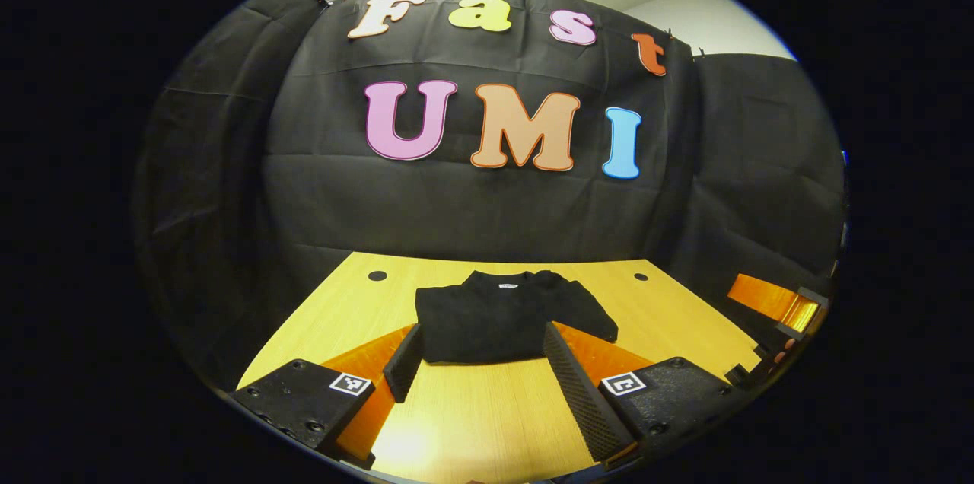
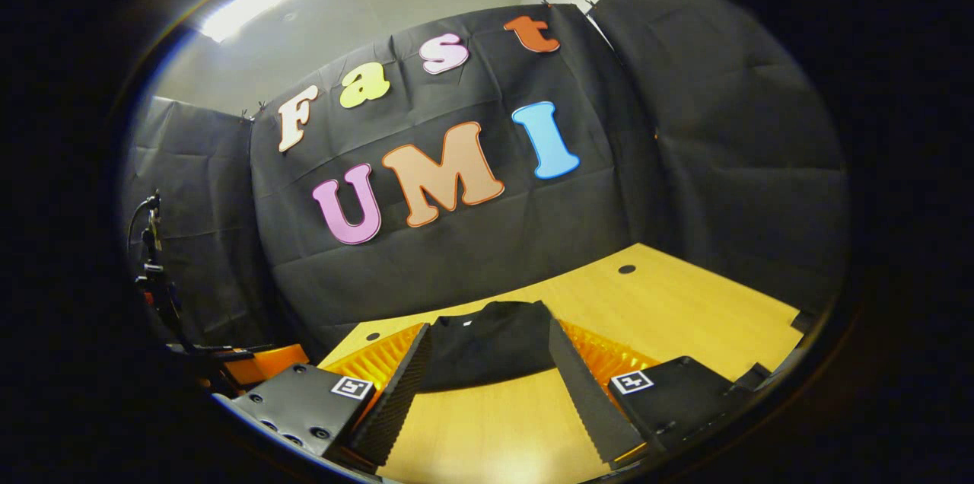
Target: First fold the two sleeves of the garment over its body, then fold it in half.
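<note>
A black garment [image 1: 506, 314] lies folded into a compact block on the wooden table [image 1: 670, 309], its collar with a white label toward the booth wall. My left gripper [image 1: 481, 347] hovers open just in front of the garment's near edge, nothing between its fingers. In the right gripper view the same garment [image 2: 487, 343] sits ahead of my right gripper [image 2: 487, 362], which is open too and holds nothing; its fingers frame the garment's near edge. The other gripper [image 1: 776, 301] shows at the right edge of the left gripper view.
Two round holes [image 1: 377, 275] [image 1: 641, 277] mark the table's far corners. Black cloth walls close the booth behind and at the sides. A stand with cables [image 2: 156, 271] rises at the left of the right gripper view. Bare tabletop [image 2: 685, 301] lies right of the garment.
</note>
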Demonstrator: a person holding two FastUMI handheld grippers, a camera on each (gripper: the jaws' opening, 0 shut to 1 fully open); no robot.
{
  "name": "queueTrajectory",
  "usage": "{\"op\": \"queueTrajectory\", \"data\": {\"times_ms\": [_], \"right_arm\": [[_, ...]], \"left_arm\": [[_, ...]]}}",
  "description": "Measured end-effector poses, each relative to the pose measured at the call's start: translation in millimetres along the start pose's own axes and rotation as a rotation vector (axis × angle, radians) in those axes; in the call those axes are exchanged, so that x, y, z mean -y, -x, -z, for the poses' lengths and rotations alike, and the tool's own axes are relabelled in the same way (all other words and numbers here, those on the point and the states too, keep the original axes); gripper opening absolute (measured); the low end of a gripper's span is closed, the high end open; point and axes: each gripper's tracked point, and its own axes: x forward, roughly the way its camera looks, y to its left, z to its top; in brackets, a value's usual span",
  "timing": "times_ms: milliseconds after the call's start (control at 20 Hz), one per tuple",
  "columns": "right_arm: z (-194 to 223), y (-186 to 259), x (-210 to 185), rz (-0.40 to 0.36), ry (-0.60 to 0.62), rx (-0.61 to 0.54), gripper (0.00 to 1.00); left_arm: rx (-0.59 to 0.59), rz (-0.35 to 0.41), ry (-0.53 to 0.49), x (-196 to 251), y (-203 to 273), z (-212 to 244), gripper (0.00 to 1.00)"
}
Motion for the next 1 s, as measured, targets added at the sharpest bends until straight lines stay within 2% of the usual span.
{"op": "queueTrajectory", "data": {"times_ms": [250,300,350,1000], "right_arm": [[14,7,3,0.011,-0.058,-0.033,0.97],[15,9,4,0.015,-0.052,-0.033,0.92],[16,10,5,0.019,-0.046,-0.031,0.97],[14,7,-6,0.003,-0.042,-0.027,0.97]], "left_arm": [[-0.001,-0.003,-0.006,-2,2,1,0.94],[-0.003,-0.002,-0.012,-3,3,2,0.94],[-0.007,-0.003,-0.018,-5,5,4,0.94],[-0.002,0.01,-0.02,-2,5,4,0.94]]}}
